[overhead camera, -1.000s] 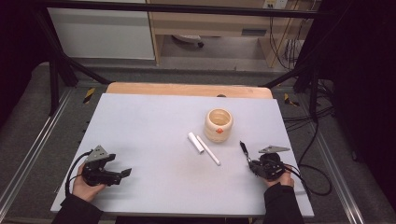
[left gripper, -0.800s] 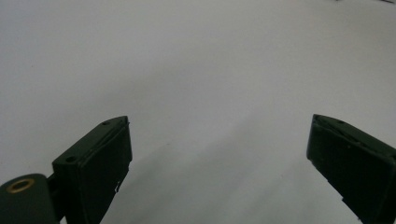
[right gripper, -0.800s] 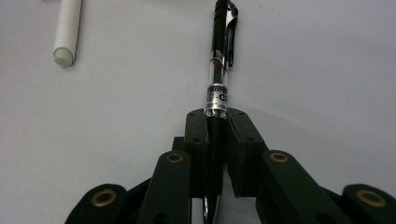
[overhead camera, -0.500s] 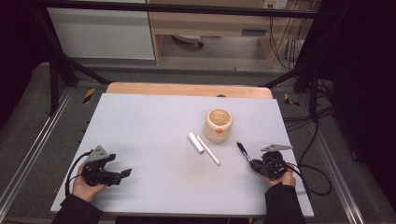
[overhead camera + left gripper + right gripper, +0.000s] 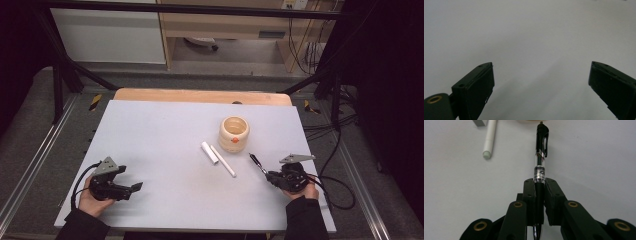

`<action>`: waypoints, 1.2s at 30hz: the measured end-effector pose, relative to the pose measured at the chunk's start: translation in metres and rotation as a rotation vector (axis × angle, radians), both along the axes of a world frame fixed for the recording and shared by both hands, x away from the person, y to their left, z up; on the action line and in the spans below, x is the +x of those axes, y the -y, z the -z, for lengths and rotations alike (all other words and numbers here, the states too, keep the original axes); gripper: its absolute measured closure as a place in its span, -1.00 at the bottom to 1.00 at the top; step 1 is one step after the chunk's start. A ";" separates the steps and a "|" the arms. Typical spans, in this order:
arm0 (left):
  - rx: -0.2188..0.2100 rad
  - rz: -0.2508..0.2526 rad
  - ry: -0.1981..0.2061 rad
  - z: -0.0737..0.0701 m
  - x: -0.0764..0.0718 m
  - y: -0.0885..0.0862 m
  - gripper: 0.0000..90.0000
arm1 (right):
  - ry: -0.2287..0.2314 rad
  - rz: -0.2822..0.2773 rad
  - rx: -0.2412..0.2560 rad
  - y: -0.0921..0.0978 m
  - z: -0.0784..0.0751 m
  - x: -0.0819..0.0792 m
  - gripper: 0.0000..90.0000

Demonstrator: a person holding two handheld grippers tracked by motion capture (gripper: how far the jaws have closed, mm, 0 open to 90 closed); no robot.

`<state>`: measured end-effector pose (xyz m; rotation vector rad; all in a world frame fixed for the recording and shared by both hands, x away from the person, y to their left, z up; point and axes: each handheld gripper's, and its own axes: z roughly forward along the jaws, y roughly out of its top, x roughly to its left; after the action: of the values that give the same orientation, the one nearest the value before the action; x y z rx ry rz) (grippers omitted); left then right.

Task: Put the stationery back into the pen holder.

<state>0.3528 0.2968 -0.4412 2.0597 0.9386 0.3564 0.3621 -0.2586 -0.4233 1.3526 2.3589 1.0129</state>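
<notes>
A black pen (image 5: 541, 152) is being clamped lengthwise by the right gripper (image 5: 539, 185) near the table's right edge; the left gripper (image 5: 541, 80) is being held wide open, empty. Aimed toward the wooden cup (image 5: 234, 133), the pen could be tipped sideways, gripped low

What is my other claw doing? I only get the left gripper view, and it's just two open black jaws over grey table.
Observer: Your right claw is shut on a black pen.
Operator: Which way is the pen sticking out?
Observer: In the high view its clip end points up the table toward a round wooden cup, but doesn't reach it.
Operator: Is there other stuff near it?
Observer: Yes, a short white tube and a longer white stick lie next to each other, to the left of the pen and just below the cup.
</notes>
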 end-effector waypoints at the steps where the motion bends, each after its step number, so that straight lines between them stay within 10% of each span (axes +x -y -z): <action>1: 0.002 0.003 -0.002 0.000 0.000 0.001 -0.86 | -0.008 -0.011 0.002 -0.001 -0.001 -0.001 0.78; 36: 0.096 0.139 0.058 -0.010 -0.007 0.046 -0.82 | -0.019 -0.365 0.039 -0.085 -0.028 -0.007 0.79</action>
<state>0.3461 0.2512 -0.4309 2.1768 0.7515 0.3913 0.3555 -0.1739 -0.3953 0.9642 2.6748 1.1465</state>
